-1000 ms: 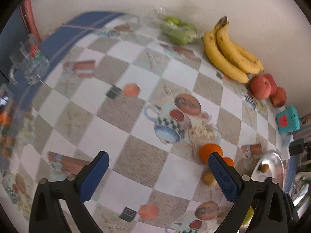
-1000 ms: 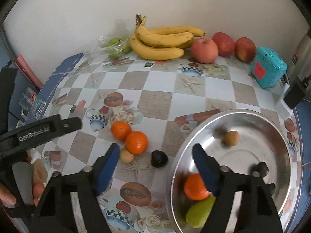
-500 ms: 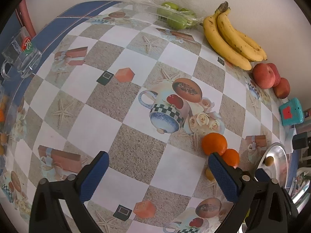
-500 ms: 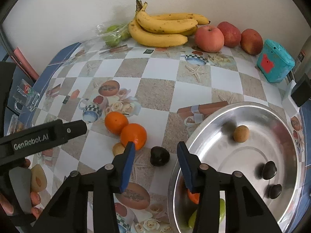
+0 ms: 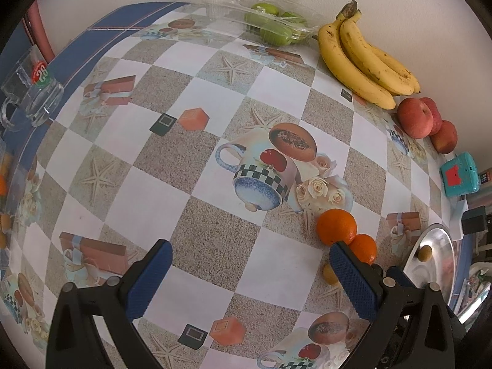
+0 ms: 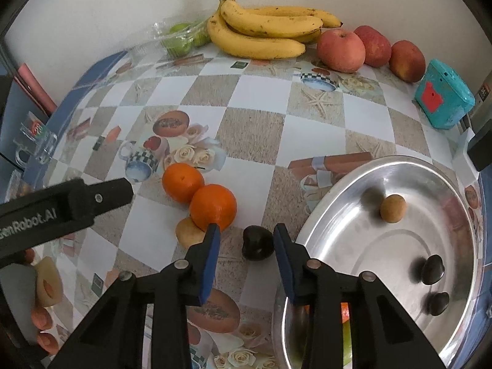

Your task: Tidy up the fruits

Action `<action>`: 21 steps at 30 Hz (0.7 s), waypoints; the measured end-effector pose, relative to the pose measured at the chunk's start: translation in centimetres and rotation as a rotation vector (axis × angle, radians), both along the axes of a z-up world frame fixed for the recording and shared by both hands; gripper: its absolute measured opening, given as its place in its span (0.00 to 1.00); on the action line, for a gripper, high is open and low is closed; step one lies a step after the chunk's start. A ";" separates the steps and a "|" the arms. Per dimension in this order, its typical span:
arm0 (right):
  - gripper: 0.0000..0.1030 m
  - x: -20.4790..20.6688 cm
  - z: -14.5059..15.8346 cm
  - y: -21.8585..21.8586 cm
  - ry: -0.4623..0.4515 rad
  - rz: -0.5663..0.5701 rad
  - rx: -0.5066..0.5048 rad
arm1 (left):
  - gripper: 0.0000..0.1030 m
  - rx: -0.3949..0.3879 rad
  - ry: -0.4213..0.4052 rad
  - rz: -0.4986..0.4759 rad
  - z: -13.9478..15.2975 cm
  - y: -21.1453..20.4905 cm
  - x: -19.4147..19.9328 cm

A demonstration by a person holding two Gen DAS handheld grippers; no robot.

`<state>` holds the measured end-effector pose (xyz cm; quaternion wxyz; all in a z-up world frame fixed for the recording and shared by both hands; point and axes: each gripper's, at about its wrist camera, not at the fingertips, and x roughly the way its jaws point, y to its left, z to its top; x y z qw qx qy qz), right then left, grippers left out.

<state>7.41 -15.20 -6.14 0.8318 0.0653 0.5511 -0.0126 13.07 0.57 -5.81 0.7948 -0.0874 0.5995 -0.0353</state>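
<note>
A small dark fruit [image 6: 257, 243] lies on the patterned tablecloth between the blue pads of my right gripper [image 6: 246, 233]. Its jaws are closing, with a gap still showing on the left side of the fruit. Two oranges [image 6: 213, 206] and a small yellowish fruit [image 6: 187, 230] sit just left of it. The metal bowl [image 6: 323, 196] at the right holds a tan round fruit [image 6: 393, 208] and two dark ones [image 6: 432, 269]. My left gripper [image 5: 249, 247] hangs open over bare cloth, with the oranges [image 5: 336, 226] beside its right finger.
Bananas [image 6: 261, 30], three red apples [image 6: 340, 49] and bagged green fruit [image 6: 181, 38] line the wall. A teal box [image 6: 442, 95] stands at the far right. A glass mug [image 6: 35, 144] sits at the left table edge. A hand holds the left gripper's body [image 6: 61, 203].
The right gripper's jaws have narrowed from wide open. It sank and shifted left from over the bowl's rim, so it now brackets the dark fruit. The left gripper stayed open and hardly moved.
</note>
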 end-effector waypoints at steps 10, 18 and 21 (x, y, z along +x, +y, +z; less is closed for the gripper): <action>0.32 0.3 -0.5 1.9 0.029 0.054 -0.162 | 1.00 0.000 -0.002 -0.003 0.1 0.0 0.0; 0.28 0.5 -0.9 3.1 0.040 0.088 -0.261 | 1.00 0.000 -0.001 -0.003 0.1 -0.1 0.0; 0.27 0.5 -1.0 3.4 0.041 0.099 -0.286 | 1.00 0.000 -0.001 -0.002 0.1 -0.1 0.0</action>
